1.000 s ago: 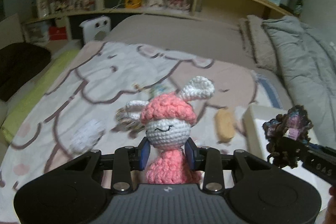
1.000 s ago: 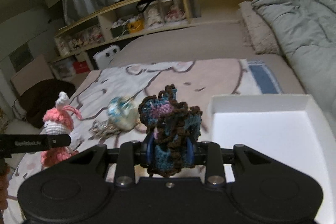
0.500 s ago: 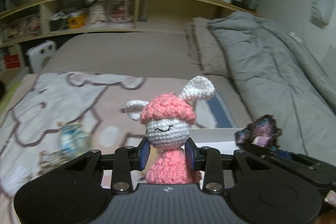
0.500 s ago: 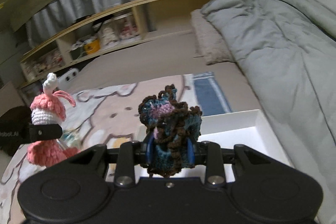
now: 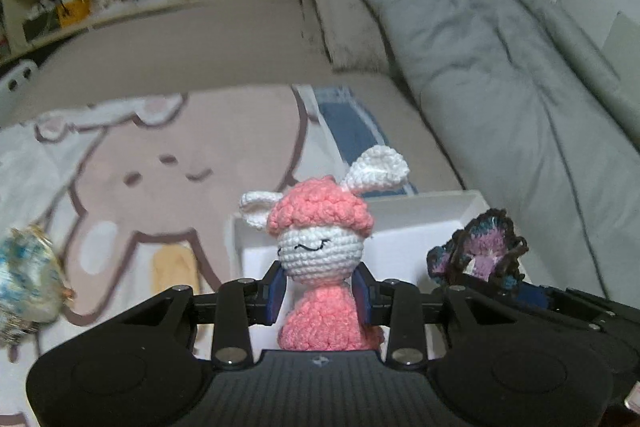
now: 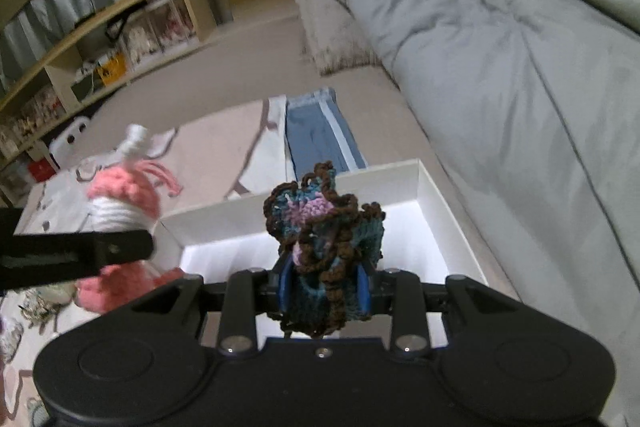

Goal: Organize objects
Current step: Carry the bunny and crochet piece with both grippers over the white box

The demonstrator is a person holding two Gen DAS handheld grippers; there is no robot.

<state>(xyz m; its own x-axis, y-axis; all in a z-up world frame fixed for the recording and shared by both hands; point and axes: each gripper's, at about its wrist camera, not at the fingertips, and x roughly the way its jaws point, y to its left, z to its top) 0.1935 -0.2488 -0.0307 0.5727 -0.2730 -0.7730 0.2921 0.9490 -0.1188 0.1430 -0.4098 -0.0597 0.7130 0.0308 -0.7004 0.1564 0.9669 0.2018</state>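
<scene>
Crocheted pink bunny [image 5: 320, 259] pinched in left gripper [image 5: 320, 297]; dark crochet piece [image 6: 326, 251] in right gripper [image 6: 324, 287]

Both cameras sit just behind their own fingers, looking forward and slightly down over a bed. The left wrist view faces the white box [image 5: 424, 215] at 12 o'clock, close, with the right gripper [image 5: 516, 291] entering at 4 o'clock. The right wrist view faces the same box [image 6: 432, 195], with the left gripper [image 6: 120, 251] at 9 o'clock. The 2 views share the box, grey duvet [image 5: 520, 87] and shelf [image 6: 120, 27].
</scene>
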